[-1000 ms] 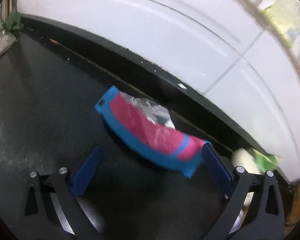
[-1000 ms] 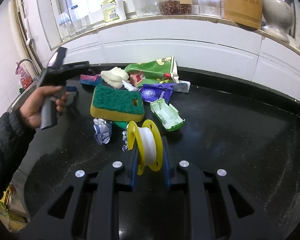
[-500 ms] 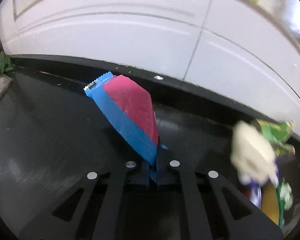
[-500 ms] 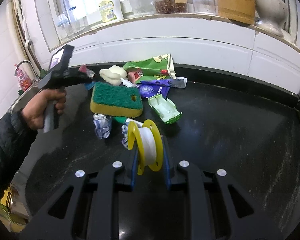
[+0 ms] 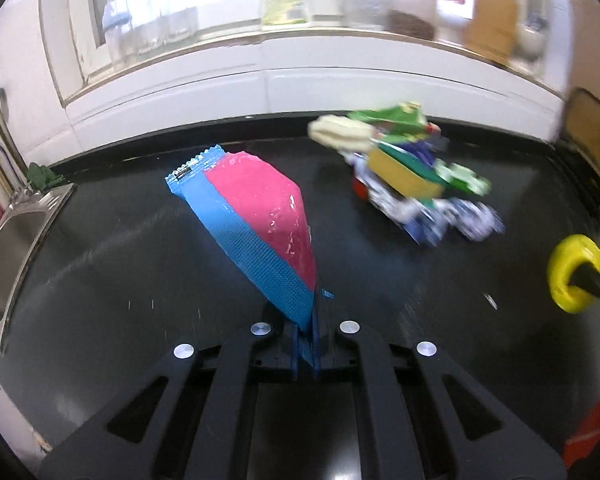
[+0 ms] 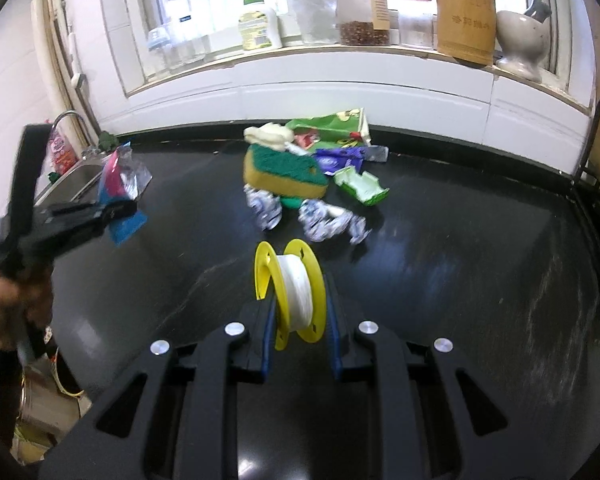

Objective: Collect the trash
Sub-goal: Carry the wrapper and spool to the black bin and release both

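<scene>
Your black table (image 6: 440, 240) carries one heap near its back edge: a green-topped yellow sponge (image 6: 286, 172), a green snack bag (image 6: 332, 126), a purple wrapper (image 6: 336, 158), a pale green carton (image 6: 362, 186) and crumpled wrappers (image 6: 328, 222) in front.

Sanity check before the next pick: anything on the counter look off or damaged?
The green-topped sponge sits on crumpled wrappers in the litter pile, though it looks reusable. The pale green container lies open on its side. The left gripper pinches the pink-and-blue wrapper, the right gripper a yellow spool. No spill.
</scene>
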A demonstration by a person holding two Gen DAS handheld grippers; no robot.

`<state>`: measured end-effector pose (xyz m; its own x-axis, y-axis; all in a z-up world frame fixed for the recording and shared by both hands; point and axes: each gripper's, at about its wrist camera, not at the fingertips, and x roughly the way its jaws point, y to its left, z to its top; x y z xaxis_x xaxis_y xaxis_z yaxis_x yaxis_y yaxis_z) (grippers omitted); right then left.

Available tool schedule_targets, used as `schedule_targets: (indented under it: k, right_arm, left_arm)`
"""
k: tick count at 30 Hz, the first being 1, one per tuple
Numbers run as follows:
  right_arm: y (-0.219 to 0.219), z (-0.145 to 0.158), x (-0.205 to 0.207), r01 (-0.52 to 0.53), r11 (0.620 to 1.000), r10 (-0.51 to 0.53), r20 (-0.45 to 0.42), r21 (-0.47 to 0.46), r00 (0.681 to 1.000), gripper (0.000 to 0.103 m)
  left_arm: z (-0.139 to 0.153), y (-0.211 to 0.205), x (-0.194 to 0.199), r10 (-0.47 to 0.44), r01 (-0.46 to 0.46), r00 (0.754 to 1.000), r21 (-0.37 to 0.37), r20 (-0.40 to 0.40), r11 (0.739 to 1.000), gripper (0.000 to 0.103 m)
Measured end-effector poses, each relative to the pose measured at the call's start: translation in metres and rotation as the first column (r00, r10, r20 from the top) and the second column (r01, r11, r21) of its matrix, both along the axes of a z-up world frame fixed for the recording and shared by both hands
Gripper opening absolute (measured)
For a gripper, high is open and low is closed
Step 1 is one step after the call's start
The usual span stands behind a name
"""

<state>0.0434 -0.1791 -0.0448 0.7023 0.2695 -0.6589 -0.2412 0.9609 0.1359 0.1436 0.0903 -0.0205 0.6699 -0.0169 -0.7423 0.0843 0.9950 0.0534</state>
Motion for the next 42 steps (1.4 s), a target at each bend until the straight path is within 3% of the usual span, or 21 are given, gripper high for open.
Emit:
schedule_targets:
  k: [8,12,16,19,22,24,29,33,37,42]
  right_arm:
    - [0.035,-0.002,-0.026,-0.045,0.999,0.045,-0.002,0.005,0.999,0.021]
    - [0.076,0.002,-0.028,-0.118,0.993,0.118,0.001,0.006,0.993,0.021]
    - [0.148,0.003,-0.029,-0.255,0.967,0.255,0.000,0.008,0.967,0.021]
    - [0.212,0.000,-0.032,-0.368,0.929,0.369,-0.011,0.018,0.930,0.021]
    - [0.289,-0.009,-0.044,-0.499,0.866,0.500,-0.035,0.030,0.865,0.021]
    - [0.334,-0.015,-0.055,-0.573,0.819,0.574,-0.050,0.037,0.818,0.022]
    - [0.453,-0.048,-0.096,-0.739,0.672,0.738,-0.124,0.046,0.663,0.022]
    - [0.522,-0.089,-0.121,-0.806,0.591,0.794,-0.197,0.031,0.575,0.022]
    - [0.576,-0.136,-0.121,-0.817,0.576,0.788,-0.287,0.028,0.545,0.022]
    - [0.616,-0.190,-0.101,-0.795,0.607,0.737,-0.381,0.010,0.558,0.022]
  left_arm:
    - [-0.005,0.001,-0.063,-0.004,0.005,1.000,-0.011,0.020,1.000,0.004]
    - [-0.003,0.031,-0.088,0.052,-0.051,0.998,-0.022,0.033,0.998,0.004]
    - [-0.006,0.077,-0.124,0.152,-0.150,0.988,-0.037,0.034,0.988,0.004]
    - [-0.010,0.120,-0.161,0.252,-0.252,0.967,-0.020,0.035,0.968,0.004]
    - [-0.023,0.177,-0.210,0.390,-0.390,0.921,-0.012,0.016,0.921,0.004]
    - [-0.032,0.206,-0.237,0.456,-0.456,0.890,-0.016,-0.005,0.890,0.004]
    - [-0.070,0.273,-0.300,0.584,-0.588,0.807,-0.030,-0.083,0.808,0.004]
    - [-0.115,0.320,-0.334,0.630,-0.650,0.755,-0.087,-0.179,0.755,0.004]
    - [-0.170,0.355,-0.343,0.618,-0.662,0.742,-0.143,-0.259,0.735,0.004]
    - [-0.217,0.388,-0.334,0.635,-0.689,0.722,-0.196,-0.275,0.698,0.004]
